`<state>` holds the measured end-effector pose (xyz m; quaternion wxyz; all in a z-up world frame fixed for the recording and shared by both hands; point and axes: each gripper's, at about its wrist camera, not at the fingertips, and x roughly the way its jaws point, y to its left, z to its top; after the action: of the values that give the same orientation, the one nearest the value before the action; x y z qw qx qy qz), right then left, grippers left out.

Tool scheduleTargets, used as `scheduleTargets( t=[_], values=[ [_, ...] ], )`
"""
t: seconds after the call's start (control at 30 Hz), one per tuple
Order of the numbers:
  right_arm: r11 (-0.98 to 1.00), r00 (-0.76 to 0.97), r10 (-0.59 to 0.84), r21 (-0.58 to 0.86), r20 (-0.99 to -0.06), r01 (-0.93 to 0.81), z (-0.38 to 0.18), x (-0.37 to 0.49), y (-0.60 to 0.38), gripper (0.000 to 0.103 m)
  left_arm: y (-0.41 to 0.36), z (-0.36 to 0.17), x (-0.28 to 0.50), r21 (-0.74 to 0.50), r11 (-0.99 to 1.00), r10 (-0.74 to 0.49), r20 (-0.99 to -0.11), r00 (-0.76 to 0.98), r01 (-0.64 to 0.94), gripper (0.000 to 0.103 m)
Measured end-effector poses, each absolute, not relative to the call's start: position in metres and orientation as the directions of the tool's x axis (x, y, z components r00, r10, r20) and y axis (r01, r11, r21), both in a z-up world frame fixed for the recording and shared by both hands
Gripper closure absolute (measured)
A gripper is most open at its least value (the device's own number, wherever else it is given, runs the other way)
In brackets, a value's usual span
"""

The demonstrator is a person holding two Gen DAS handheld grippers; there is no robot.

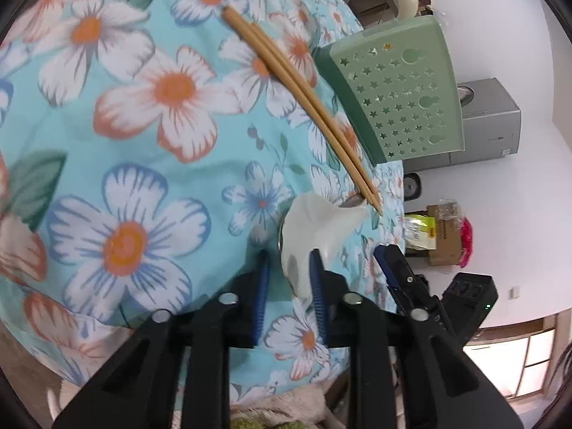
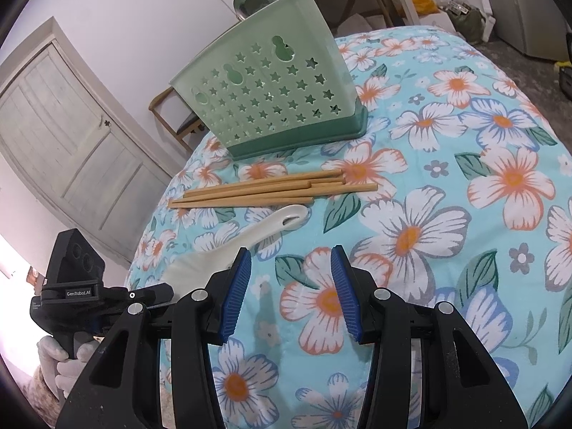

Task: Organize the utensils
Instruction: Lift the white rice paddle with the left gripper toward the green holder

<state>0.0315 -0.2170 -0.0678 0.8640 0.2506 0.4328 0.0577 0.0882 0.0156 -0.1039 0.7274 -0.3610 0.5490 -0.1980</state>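
Note:
A white rice paddle (image 1: 314, 225) lies on the flowered cloth, its handle toward the chopsticks. Its broad end sits between the blue pads of my left gripper (image 1: 289, 254). The right-hand pad lies against it, while a gap shows at the other pad, so the jaws stand narrowly open. Tan chopsticks (image 1: 304, 96) lie side by side in front of the green star-holed utensil holder (image 1: 400, 96). In the right wrist view the paddle (image 2: 264, 228) lies just left of my right gripper (image 2: 290, 252), which is open over bare cloth. Beyond it lie several chopsticks (image 2: 268, 189) and the upright holder (image 2: 271, 96).
The flowered tablecloth (image 2: 464, 164) covers a round table whose edge drops off at the left. A gloved hand (image 2: 60, 361) holds the left gripper's handle there. A door (image 2: 71, 136) and a chair (image 2: 178, 118) stand behind; a grey appliance (image 1: 489, 121) and a cardboard box (image 1: 443, 236) sit on the floor.

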Motion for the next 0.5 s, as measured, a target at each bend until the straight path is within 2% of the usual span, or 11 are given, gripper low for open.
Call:
scheduleTargets(
  t=[0.07, 0.17, 0.5],
  values=[
    [0.868, 0.619, 0.316, 0.483, -0.719, 0.118, -0.068, 0.031, -0.217, 0.058, 0.016, -0.102, 0.088, -0.733, 0.674, -0.672, -0.662, 0.332, -0.096, 0.096],
    [0.868, 0.62, 0.314, 0.482, -0.72, 0.12, -0.068, 0.031, -0.217, 0.058, 0.018, -0.098, 0.086, -0.715, 0.695, -0.651, -0.67, 0.357, -0.076, 0.099],
    [0.873, 0.622, 0.309, 0.475, -0.719, 0.116, -0.067, 0.032, -0.216, 0.058, 0.031, -0.061, 0.074, -0.66, 0.745, -0.614, -0.625, 0.482, 0.093, 0.101]
  ],
)
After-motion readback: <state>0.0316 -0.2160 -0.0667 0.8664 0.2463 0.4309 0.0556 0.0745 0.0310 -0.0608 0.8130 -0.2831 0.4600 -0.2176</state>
